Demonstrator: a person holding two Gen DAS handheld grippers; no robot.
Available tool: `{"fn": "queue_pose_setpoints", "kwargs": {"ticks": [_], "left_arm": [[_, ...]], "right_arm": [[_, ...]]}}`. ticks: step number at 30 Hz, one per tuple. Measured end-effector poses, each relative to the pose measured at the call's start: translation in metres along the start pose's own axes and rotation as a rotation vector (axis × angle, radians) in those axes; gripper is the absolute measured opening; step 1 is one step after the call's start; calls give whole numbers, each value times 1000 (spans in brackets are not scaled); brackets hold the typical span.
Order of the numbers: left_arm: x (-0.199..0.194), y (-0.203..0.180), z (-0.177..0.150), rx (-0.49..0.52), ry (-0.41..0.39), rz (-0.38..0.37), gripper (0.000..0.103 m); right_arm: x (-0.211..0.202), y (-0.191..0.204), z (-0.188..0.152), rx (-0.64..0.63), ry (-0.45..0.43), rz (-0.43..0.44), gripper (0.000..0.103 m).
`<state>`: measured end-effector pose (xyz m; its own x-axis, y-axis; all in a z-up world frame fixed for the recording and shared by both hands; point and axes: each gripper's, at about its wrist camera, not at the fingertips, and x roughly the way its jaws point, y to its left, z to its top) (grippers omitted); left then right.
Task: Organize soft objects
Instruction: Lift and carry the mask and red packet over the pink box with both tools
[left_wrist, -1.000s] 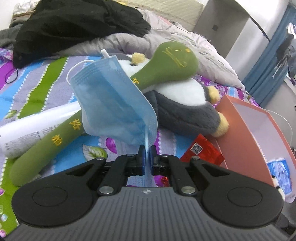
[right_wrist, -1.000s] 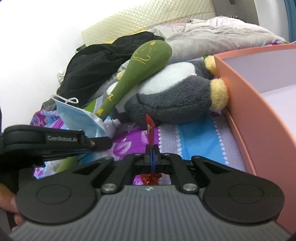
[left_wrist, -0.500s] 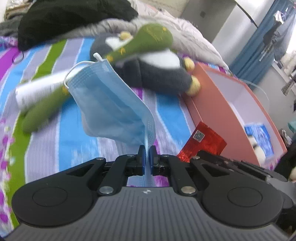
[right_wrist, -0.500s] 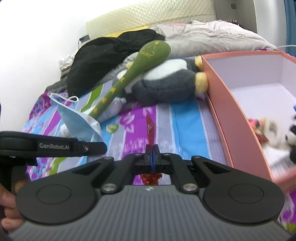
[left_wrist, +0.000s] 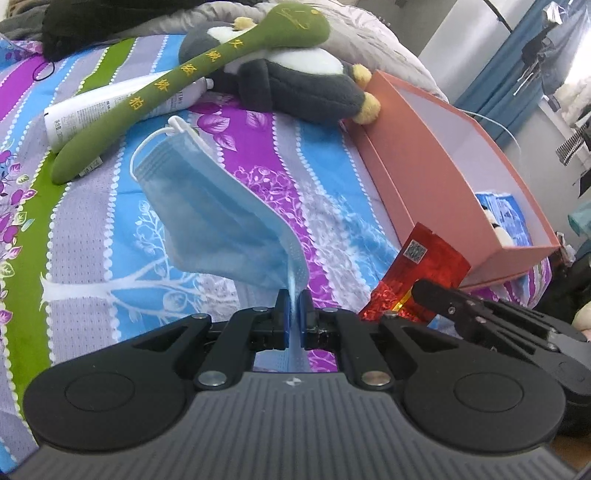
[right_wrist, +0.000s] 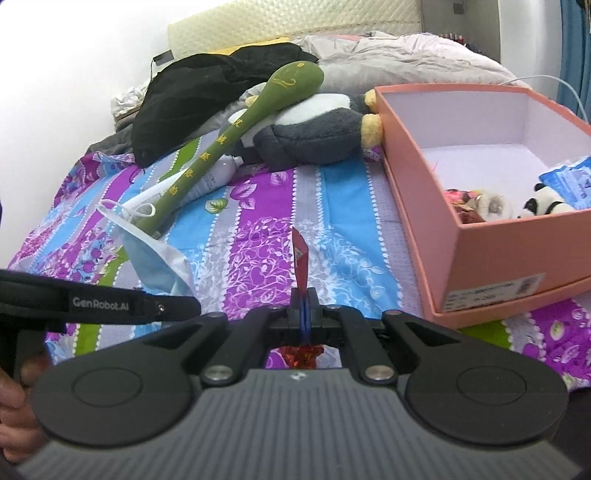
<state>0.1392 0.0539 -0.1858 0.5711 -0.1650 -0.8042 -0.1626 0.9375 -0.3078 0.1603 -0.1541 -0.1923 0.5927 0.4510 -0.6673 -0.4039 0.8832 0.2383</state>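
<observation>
Both grippers now sit farther back from the plush penguin. The pink box shows its full interior, and the left gripper and right gripper stand closer together.

Black tongs with blue pads, silver screws, ribbed grey housing, "GenRobot.AI" lettering.

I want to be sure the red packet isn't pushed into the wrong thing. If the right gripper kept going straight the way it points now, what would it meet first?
Most likely the striped bedspread, short of the plush penguin. The right gripper, shut on the red packet, tilts down at bare cover; the pink box lies off to its right. Depth is uncertain.
</observation>
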Motion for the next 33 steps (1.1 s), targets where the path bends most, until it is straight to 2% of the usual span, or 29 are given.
{"fn": "queue_pose_setpoints", "kwargs": {"ticks": [17,27,33], "left_arm": [[-46,-61,5,121,-62,14,6],[-64,-107,2,205,-84,-41,6],[-64,-133,-7,238,-62,-101,6]], "right_arm": [[-65,-11,16,-29,-104,-7,4],[-108,-33,19,-13,-141,-64,4],[-136,-53,11,-3,-146,-121,4]]}}
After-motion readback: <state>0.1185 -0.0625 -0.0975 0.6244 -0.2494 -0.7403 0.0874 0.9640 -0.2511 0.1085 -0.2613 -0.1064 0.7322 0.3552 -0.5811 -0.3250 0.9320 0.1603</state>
